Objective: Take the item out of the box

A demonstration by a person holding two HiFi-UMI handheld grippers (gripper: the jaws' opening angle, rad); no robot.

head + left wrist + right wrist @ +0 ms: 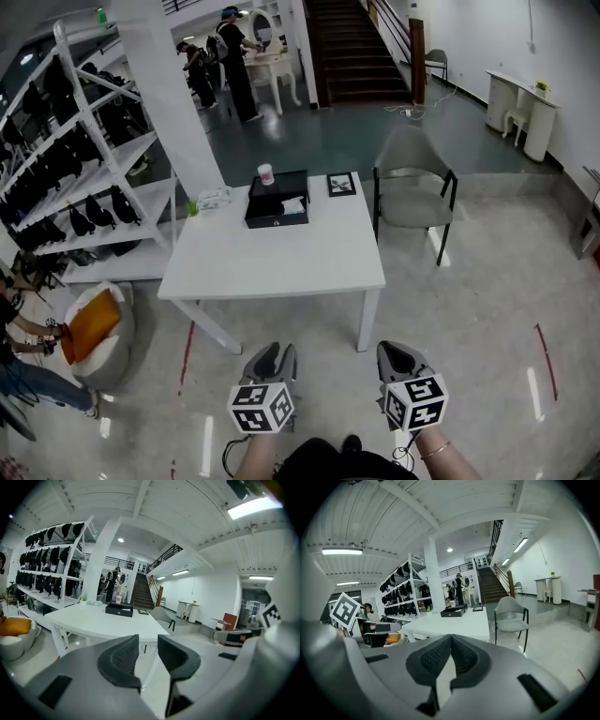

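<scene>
Here, stands back from the white counter [281, 267], both claws low at the near edge of the head view and well apart from it. Holds the left claw [272, 351] with its jaws parted by a narrow gap, nothing between them but floor and counter edge in the distance. Holds the right claw [397, 349] just beside it, jaws closed tip to tip and empty. Points both claws toward the counter. At the counter's far edge, a black box [277, 222], open at the top, with a white item [292, 204] lying inside, toward its right end. Just behind the box's far left corner, a small cup [266, 174]. Just beside the box on the right, a dark frame [341, 184] lying flat. Left of the box, near the counter's far left corner, a pale packet [216, 197] and a small green plant [192, 208]. Off the counter's far right corner, a grey chair [412, 183]. To the left, a white shelf rack [98, 155] loaded with dark things. Further back, people [236, 58] standing near a staircase.
</scene>
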